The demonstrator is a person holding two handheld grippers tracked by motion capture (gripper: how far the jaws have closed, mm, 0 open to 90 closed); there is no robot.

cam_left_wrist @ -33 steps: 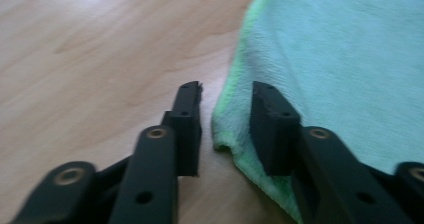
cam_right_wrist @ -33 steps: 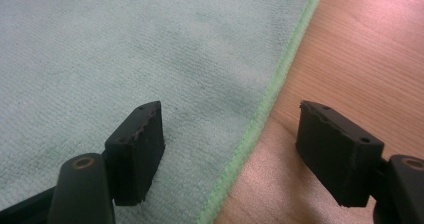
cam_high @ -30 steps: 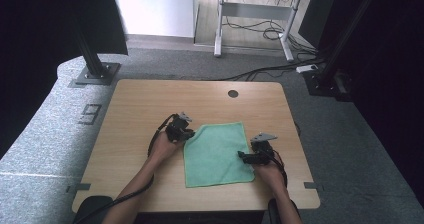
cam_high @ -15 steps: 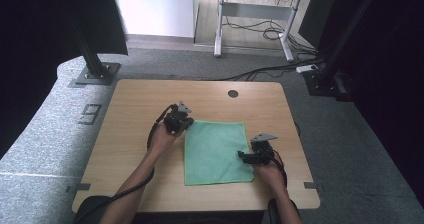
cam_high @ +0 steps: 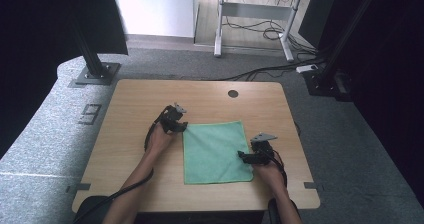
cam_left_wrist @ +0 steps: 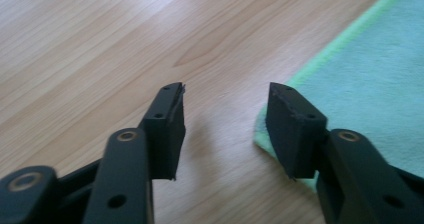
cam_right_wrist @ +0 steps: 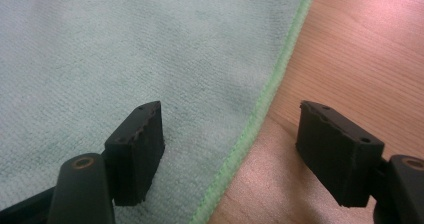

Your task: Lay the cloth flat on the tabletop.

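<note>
A green cloth (cam_high: 215,151) lies spread flat on the wooden table (cam_high: 135,99). My left gripper (cam_high: 180,127) sits at the cloth's far left corner. Its jaws have just been opening. In the left gripper view the left gripper (cam_left_wrist: 225,96) stands open over bare wood, with the corner of the cloth (cam_left_wrist: 370,69) lying beside its right jaw. My right gripper (cam_high: 243,157) rests at the cloth's right edge near the front. In the right gripper view the right gripper (cam_right_wrist: 230,114) is open and straddles the hemmed edge of the cloth (cam_right_wrist: 125,44) without pressing on it.
A round cable hole (cam_high: 233,93) sits near the table's far edge. Two black frame posts (cam_high: 92,59) stand on the grey floor beyond the table's back corners. A desk frame with cables (cam_high: 255,29) stands farther back.
The left gripper carried the cloth's far left corner away from the person, which pulled the cloth flat, then opened and let the corner go. The right gripper stayed put.
</note>
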